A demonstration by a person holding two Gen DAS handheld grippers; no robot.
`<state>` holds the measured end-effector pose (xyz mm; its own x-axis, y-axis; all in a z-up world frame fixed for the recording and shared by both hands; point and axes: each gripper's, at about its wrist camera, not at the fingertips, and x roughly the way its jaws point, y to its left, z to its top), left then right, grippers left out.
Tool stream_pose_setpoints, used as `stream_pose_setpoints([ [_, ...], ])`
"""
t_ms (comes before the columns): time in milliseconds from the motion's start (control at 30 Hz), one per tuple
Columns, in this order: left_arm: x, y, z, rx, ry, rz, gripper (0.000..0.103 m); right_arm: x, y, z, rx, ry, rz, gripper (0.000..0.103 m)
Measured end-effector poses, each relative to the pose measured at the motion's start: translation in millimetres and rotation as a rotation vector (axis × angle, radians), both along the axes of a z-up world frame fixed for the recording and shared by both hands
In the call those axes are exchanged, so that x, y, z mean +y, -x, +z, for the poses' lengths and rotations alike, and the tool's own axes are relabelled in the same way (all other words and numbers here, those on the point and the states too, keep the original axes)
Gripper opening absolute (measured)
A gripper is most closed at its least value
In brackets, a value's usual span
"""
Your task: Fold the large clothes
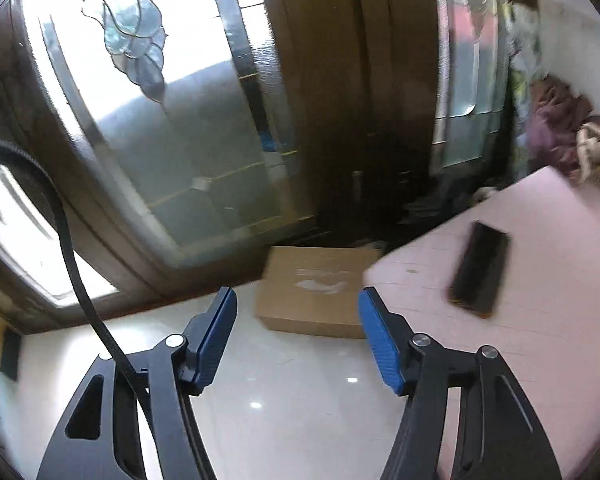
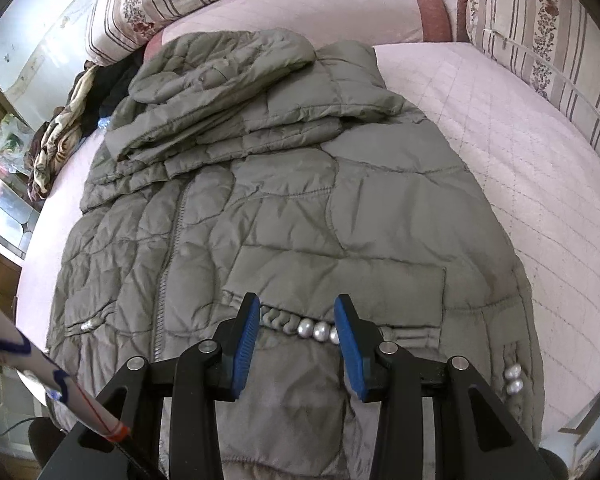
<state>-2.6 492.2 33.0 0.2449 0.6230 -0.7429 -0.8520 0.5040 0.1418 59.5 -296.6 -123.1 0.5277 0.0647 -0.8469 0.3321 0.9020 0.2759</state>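
Your right gripper (image 2: 296,336) hovers over the quilted jacket (image 2: 284,216), jaws spread, nothing pinched, at the pearl-trimmed pocket near the bed's (image 2: 540,168) front edge. Your left gripper (image 1: 298,320), jaws spread and empty, points off the bed's corner toward a cardboard box (image 1: 320,292). Risk: slippery padding may unfold. Open bedding lies right of the jacket.

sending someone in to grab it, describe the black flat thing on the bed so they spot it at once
Start at the pink bed, near its corner beside the cardboard box on the floor. The black slab lies alone on the bare cover, the only dark, hard-edged rectangle there.
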Motion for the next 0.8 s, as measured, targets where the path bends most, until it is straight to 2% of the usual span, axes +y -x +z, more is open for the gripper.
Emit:
stream_pose_setpoints([
  [133,-16,-5,2,-0.024,0.011,-0.097,0.066,-1,6,9,-0.008,0.007,-0.014,0.043],
  [233,-38,-21,-7,-0.028,0.028,-0.195,0.066,-3,13,14,-0.010,0.015,-0.023,0.043],
  [367,-75,-39,-15,-0.056,0.069,-0.323,0.066,-14,26,20,-0.017,0.020,-0.049,0.050],
  [533,-130,-67,-25,-0.088,0.164,-0.491,0.066,-39,46,18,0.008,0.036,-0.116,0.050],
  [633,-172,-90,-32,-0.095,0.193,-0.592,0.066,-55,59,15,0.023,0.044,-0.162,0.051],
  [800,-238,-125,-52,-0.057,0.234,-0.732,0.066,-76,76,4,0.056,0.027,-0.225,0.053],
])
